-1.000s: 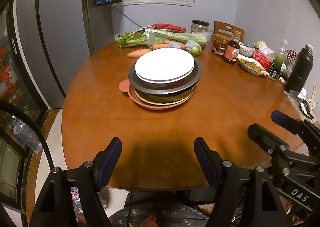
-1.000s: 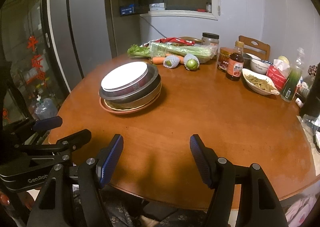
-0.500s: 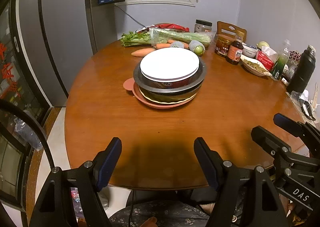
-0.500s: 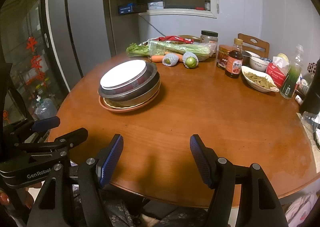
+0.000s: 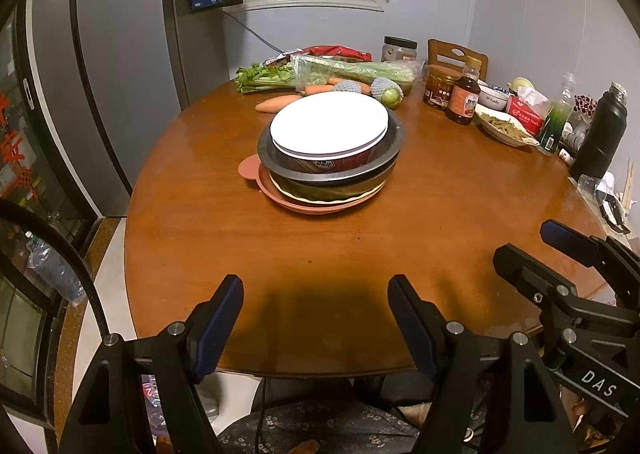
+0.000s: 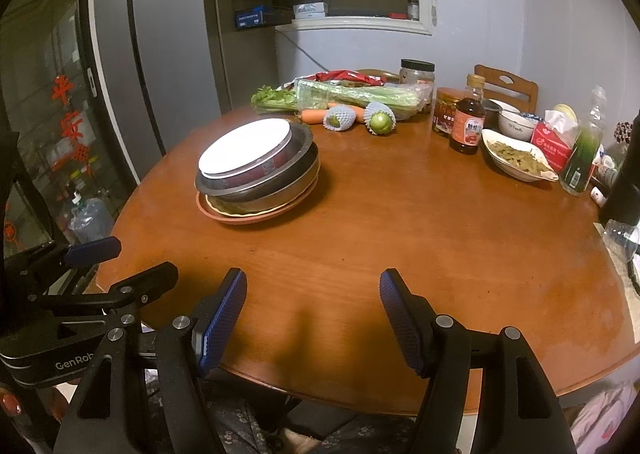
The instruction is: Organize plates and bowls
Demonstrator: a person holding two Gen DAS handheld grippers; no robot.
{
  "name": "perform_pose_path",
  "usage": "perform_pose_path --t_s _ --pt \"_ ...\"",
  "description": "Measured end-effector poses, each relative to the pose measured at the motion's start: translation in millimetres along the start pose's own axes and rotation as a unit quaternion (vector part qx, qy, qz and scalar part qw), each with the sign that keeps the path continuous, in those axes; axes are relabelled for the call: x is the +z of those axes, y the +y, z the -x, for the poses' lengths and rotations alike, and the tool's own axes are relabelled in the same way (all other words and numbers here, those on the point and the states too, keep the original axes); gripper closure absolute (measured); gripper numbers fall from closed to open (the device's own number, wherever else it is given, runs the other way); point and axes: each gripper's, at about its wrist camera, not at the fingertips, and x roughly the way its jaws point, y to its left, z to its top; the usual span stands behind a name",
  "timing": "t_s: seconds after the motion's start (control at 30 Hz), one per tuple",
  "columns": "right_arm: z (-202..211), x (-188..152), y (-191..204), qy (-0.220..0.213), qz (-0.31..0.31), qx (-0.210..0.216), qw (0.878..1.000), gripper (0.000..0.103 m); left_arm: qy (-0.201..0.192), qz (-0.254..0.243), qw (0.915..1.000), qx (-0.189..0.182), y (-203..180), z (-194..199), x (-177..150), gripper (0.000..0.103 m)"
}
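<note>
Left gripper (image 5: 316, 304): jaws spread wide, nothing between them, held over the near edge of the round wooden tabletop (image 5: 320, 246). Its blue-padded fingers (image 5: 218, 320) point toward the stack of dishes. The right gripper (image 5: 560, 254) shows at the right edge of the left wrist view, low and apart from the stack.

Right gripper (image 6: 314, 308): jaws likewise wide apart and empty, also over the near edge of the tabletop (image 6: 380, 230). The left gripper (image 6: 100, 266) appears at the left edge of this view, beside it.

Stack of dishes (image 5: 330, 150): stands upright around the middle of the tabletop, well apart from both grippers. From the top down: a white plate (image 5: 330, 122) lying flat; a red-walled bowl (image 5: 332, 163) under it; a metal basin (image 5: 394, 134) holding that bowl; a second, darker bowl (image 5: 320, 190) below; a thin cream-edged plate (image 5: 352, 199); and a pink plate (image 5: 304, 208) at the bottom, resting on the wood. A small pink tab (image 5: 249, 168) juts out at the stack's left side. In the right wrist view the same stack (image 6: 258, 170) sits left of centre, and its upper pieces look slightly tilted.

Far side of the tabletop: celery (image 5: 320, 72), carrots (image 5: 276, 104), fruit in foam netting (image 6: 380, 120), a sauce bottle (image 6: 466, 122), a jar (image 6: 416, 74), a white dish of green vegetables (image 6: 518, 160), a black flask (image 5: 598, 134). A grey refrigerator (image 5: 120, 74) stands to the left.
</note>
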Motion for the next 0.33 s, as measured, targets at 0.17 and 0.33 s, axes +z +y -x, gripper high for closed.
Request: perform_pose_path --t_s 0.17,0.33 --pt "-2 -1 1 0.002 -0.002 0.005 1.0 0.032 0.001 0.004 1.0 0.001 2 -3 -1 0.029" --pt "-9 -3 -2 0.008 -0.003 0.005 1.0 0.032 0.011 0.012 0.9998 0.007 12 -17 3 0.029"
